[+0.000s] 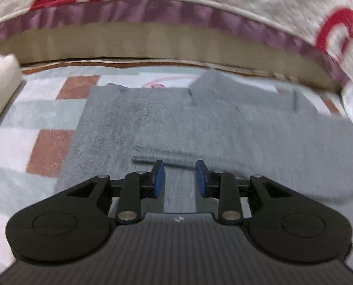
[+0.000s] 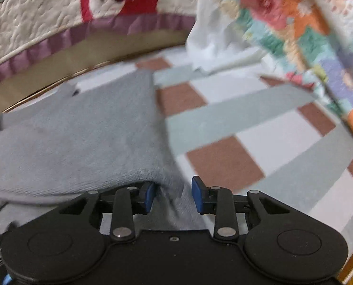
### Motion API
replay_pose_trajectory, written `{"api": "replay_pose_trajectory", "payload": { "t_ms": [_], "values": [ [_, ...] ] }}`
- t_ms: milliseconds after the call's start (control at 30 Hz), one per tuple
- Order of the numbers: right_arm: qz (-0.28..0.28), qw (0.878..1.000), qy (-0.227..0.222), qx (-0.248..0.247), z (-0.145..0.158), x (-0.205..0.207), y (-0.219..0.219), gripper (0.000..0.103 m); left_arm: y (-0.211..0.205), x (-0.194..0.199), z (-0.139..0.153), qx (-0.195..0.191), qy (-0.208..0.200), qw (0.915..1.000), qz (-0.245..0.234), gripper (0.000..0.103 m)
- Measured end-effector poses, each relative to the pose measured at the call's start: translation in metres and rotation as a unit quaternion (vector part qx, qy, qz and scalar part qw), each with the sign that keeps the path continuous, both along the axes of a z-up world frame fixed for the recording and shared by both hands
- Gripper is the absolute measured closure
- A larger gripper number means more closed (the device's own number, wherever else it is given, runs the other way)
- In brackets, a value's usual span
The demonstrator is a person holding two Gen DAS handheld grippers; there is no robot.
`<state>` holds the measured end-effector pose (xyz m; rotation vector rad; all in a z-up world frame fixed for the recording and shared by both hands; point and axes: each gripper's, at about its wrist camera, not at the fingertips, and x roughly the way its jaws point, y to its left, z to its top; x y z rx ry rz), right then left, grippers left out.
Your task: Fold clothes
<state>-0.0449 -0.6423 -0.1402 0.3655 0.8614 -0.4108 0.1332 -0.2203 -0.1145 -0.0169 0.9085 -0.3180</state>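
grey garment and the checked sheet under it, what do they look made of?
Grey garment: looks like a soft fleece or brushed knit, matte, with a fuzzy nap and a thick rounded fold edge; blur leaves the exact weave open.
Checked sheet: seems a thin flat woven cotton-like cloth, matte, printed in brown, white and pale green squares, lying smooth.

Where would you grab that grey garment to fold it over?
Probably the near hem of the grey garment, approached from the near side. In the left view a folded layer ends in a raised edge just ahead of the left gripper, whose jaws stand apart with nothing pinched.
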Motion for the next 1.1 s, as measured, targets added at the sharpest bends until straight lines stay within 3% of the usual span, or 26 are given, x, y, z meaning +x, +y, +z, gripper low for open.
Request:
{"api": "replay_pose_trajectory", "payload": {
  "t_ms": [33,167,267,367,467,533,600,800,1100],
  "values": [
    [0.01,1.0,-0.013,0.02,0.011,-0.012,0.0,0.062,0.006,-0.002,0.006,-0.003,0.012,0.9998,-0.015,0.061],
    [0.044,0.994,-0.045,0.091,0.048,-0.072,0.011,0.048,0.051,-0.04,0.026,-0.021,0.045,0.9958,-0.077,0.053],
    [0.052,0.994,-0.027,0.09,0.058,-0.132,0.03,0.047,0.089,-0.081,0.022,0.015,0.046,0.9949,-0.088,0.051],
    [0.036,0.997,0.008,0.074,0.055,-0.187,0.043,0.046,0.109,-0.1,0.006,0.039,0.107,0.9899,-0.085,0.051],
    [0.019,0.996,0.039,0.077,0.048,-0.229,0.048,0.046,0.128,-0.114,-0.002,0.011,0.167,0.9832,-0.072,0.05],
    [0.009,0.996,0.028,0.089,0.047,-0.251,0.05,0.046,0.137,-0.121,-0.005,-0.028,0.198,0.9775,-0.067,0.048],
    [-0.003,0.995,0.003,0.102,0.046,-0.269,0.048,0.046,0.14,-0.128,-0.006,-0.038,0.207,0.9751,-0.069,0.048],
    [-0.061,0.987,-0.069,0.129,0.034,-0.275,0.031,0.045,0.137,-0.134,-0.006,-0.036,0.205,0.9755,-0.072,0.046],
    [-0.009,0.992,-0.035,0.121,0.004,-0.209,0.023,0.045,0.143,-0.134,-0.004,0.006,0.159,0.9858,-0.055,0.04]
  ]
}}
